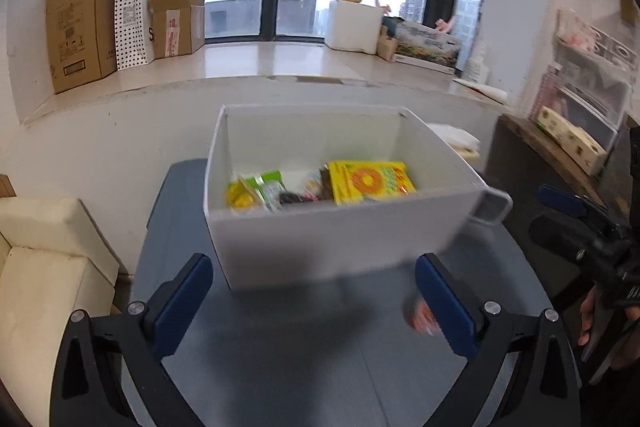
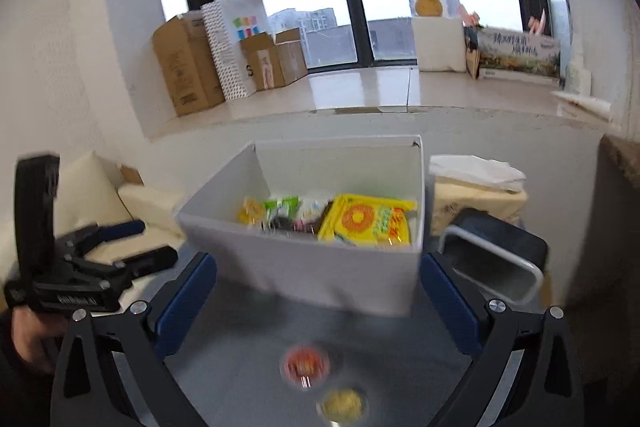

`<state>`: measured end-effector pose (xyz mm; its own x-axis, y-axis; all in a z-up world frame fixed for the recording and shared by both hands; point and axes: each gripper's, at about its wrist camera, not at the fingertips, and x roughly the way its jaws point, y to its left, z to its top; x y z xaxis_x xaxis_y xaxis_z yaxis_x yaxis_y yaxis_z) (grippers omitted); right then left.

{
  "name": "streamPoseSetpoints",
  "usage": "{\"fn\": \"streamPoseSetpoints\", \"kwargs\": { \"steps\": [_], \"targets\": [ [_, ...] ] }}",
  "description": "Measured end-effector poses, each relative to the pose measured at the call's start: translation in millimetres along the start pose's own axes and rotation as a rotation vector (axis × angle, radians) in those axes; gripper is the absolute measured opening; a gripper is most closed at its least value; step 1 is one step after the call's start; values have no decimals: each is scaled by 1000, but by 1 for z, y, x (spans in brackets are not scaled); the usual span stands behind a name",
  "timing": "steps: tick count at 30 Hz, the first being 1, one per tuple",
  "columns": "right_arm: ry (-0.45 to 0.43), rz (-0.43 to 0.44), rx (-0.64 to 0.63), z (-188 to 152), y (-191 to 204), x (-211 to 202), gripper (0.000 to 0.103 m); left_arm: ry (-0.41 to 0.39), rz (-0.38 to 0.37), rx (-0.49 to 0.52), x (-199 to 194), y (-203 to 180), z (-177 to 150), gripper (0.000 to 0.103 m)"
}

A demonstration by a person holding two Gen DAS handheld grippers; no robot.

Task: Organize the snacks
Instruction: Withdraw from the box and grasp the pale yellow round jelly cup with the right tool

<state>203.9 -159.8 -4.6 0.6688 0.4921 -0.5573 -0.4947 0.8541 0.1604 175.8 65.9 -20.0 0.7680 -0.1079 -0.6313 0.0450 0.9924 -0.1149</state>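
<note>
A white open bin (image 1: 320, 243) (image 2: 304, 267) stands on a grey table (image 1: 280, 355) (image 2: 240, 367). Inside lie a yellow snack packet (image 1: 370, 181) (image 2: 366, 219), a green-and-white packet (image 1: 270, 187) (image 2: 282, 207) and other small packs. My left gripper (image 1: 314, 301) is open and empty just short of the bin's near wall. My right gripper (image 2: 318, 301) is open and empty too. A red round snack (image 2: 306, 365) (image 1: 420, 317) and a yellow round snack (image 2: 344, 405) lie blurred on the table, under the right gripper. The right gripper (image 1: 572, 211) shows in the left wrist view, the left gripper (image 2: 116, 243) in the right wrist view.
Cream foam boxes (image 1: 44, 267) stand left of the table. A dark bin with a white rim (image 2: 496, 263) sits to the right. Cardboard boxes (image 1: 80, 27) and a dotted paper bag (image 1: 136, 7) line the window sill. A wooden shelf (image 1: 560, 147) with a tissue box lies right.
</note>
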Motion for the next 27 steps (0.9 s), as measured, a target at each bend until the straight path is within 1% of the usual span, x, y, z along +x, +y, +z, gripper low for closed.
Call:
{"fn": "streamPoseSetpoints", "kwargs": {
  "steps": [2,4,7,10,12,13,15,19,20,22,27],
  "targets": [
    [11,-19,-24,-20,7,-12,103,2,-17,8,-11,-10,-18,103],
    [23,-17,-17,-40,12,-23,103,2,-38,1,-21,-17,-35,103],
    [56,-50,-9,-68,19,-32,103,3,-56,-10,-35,-26,-59,103],
    [86,-51,41,-91,21,-38,103,9,-57,-12,-46,-32,-75,103],
    [104,-52,75,-102,21,-38,103,28,-99,-39,-52,-32,-85,103],
    [113,-59,80,-107,22,-38,103,29,-102,-39,-54,-33,-87,103],
    [120,-69,88,-112,22,-37,103,34,-80,-32,-58,-33,-93,103],
    [140,-93,108,-114,17,-31,103,40,-74,-52,-60,-27,-98,103],
    [155,-105,113,-115,15,-26,103,41,-73,-55,-60,-26,-100,103],
    [185,-162,115,-117,11,-15,103,49,-70,-60,-58,-24,-102,103],
    [208,-171,130,-121,4,9,103,67,-52,-54,-54,-23,-110,103]
  ]
}}
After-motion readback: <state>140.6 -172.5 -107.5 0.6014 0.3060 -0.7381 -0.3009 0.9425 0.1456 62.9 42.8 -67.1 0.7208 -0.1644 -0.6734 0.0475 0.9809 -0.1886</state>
